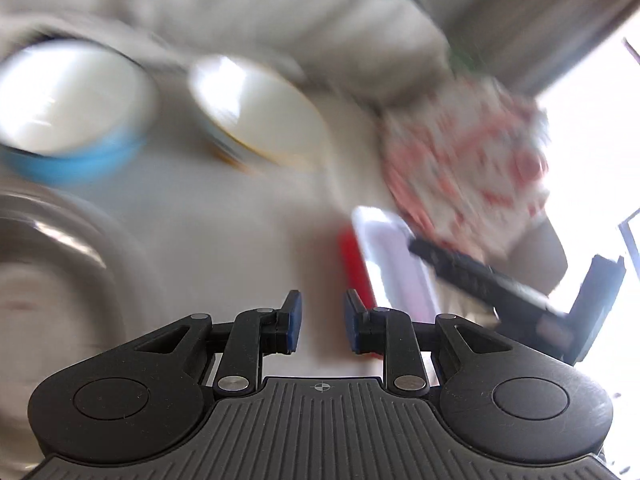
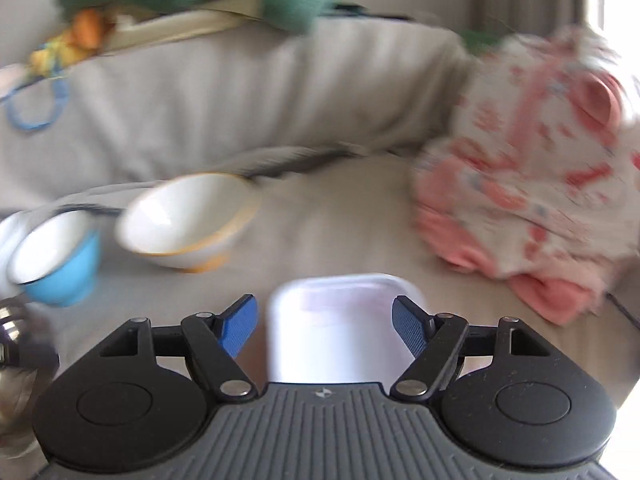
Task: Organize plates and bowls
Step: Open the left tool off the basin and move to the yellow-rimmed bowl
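Both views are smeared with blur, but the dishes read clearly enough. A blue bowl [image 2: 56, 264] with a white inside sits tipped on the grey fabric surface, its mouth facing up and toward the camera. Just beside it, to its right, a white bowl with an orange rim and foot [image 2: 188, 220] leans the same way. Nearer, a white rectangular tray with rounded corners [image 2: 340, 328] lies flat; from the left wrist it shows a red edge [image 1: 352, 264].

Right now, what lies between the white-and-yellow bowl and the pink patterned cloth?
Only bare grey fabric surface between the white-and-yellow bowl and the pink patterned cloth, seen in the right wrist view.
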`<action>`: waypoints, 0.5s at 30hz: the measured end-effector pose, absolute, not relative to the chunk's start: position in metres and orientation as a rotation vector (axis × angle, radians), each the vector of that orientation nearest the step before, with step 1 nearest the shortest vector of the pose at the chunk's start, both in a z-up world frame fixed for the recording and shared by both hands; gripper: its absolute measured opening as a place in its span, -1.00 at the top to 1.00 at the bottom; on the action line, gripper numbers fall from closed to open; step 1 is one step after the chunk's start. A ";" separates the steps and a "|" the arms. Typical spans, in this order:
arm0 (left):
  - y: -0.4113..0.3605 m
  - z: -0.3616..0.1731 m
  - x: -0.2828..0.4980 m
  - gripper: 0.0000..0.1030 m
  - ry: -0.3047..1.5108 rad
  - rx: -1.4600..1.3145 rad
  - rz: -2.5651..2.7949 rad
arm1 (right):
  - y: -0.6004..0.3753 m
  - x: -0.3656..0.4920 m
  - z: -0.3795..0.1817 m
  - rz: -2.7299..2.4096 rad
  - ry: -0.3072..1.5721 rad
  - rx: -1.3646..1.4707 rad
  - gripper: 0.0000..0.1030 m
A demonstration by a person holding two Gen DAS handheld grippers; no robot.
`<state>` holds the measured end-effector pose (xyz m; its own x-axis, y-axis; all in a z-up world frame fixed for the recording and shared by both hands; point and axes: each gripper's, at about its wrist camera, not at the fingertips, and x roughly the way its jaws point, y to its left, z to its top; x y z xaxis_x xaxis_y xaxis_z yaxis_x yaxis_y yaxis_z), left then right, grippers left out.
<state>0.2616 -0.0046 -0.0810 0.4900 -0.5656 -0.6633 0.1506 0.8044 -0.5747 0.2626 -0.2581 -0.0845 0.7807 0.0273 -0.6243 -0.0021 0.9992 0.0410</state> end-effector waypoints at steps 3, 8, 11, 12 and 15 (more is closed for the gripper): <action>-0.052 -0.100 0.287 0.50 1.028 -0.469 -0.472 | -0.301 0.278 -0.101 -0.030 0.725 0.157 -0.46; -0.104 -0.125 0.313 0.51 1.126 -0.403 -0.435 | -0.328 0.293 -0.136 0.047 0.812 0.295 -0.45; -0.125 -0.132 0.323 0.51 1.156 -0.341 -0.423 | -0.332 0.298 -0.146 0.177 0.821 0.372 -0.47; -0.130 -0.131 0.327 0.51 1.151 -0.314 -0.422 | -0.332 0.298 -0.145 0.183 0.803 0.371 -0.47; -0.144 -0.130 0.337 0.51 1.140 -0.277 -0.444 | -0.338 0.302 -0.139 0.176 0.763 0.360 -0.47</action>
<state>0.3375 -0.1442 -0.1297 0.3448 -0.4745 -0.8099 0.1981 0.8802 -0.4313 0.3016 -0.3384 -0.1389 0.7123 0.2840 -0.6419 -0.0259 0.9245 0.3804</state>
